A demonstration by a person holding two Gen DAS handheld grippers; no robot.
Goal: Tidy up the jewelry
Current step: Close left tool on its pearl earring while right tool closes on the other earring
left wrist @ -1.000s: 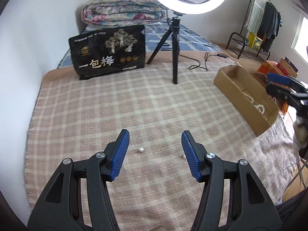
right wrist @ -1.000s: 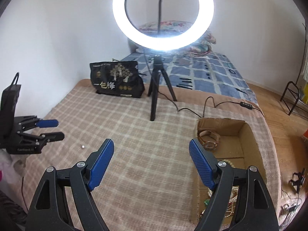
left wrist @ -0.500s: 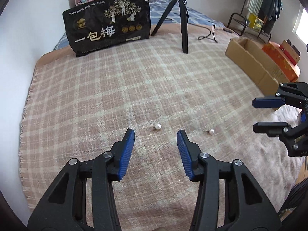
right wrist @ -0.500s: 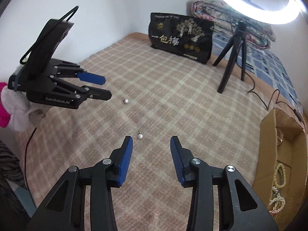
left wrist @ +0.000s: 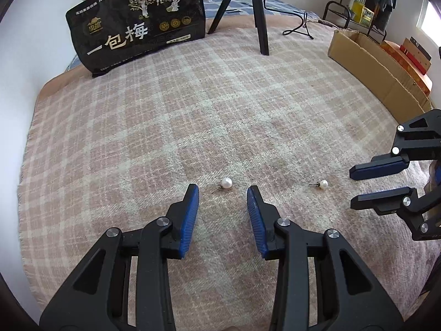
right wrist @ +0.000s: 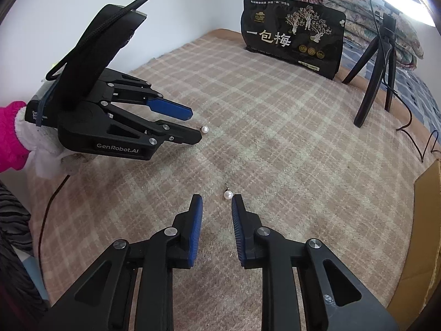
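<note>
Pearls lie on the plaid blanket (left wrist: pixel 193 115) that covers the bed, two stud earrings well apart from each other. The left pearl (left wrist: pixel 226 183) rests just ahead of my left gripper (left wrist: pixel 222 193), between the lines of its two fingertips, its post pointing back toward my left finger. My left fingers (left wrist: pixel 190 215) are spread, nothing between them, held low over the blanket. From the right wrist view the same gripper (right wrist: pixel 193 127) shows side-on, its lower fingertip just beside that pearl (right wrist: pixel 204 129); whether they touch I cannot tell.

The right pearl (right wrist: pixel 227 195) lies just ahead of my right gripper (right wrist: pixel 216 200), close to the tip of my right finger, its post pointing away from me. My right fingers (right wrist: pixel 196 229) are spread too, a little narrower than the left pair, and pinch nothing. In the left wrist view that gripper (left wrist: pixel 352 186) reaches in from the right edge, the pearl (left wrist: pixel 323 184) near its tips.

Beyond, a black bag (left wrist: pixel 137 24) with gold trees stands on the blanket, a tripod (left wrist: pixel 259 13) just right of it. A cardboard box (left wrist: pixel 377 74) sits along the blanket's right side.
</note>
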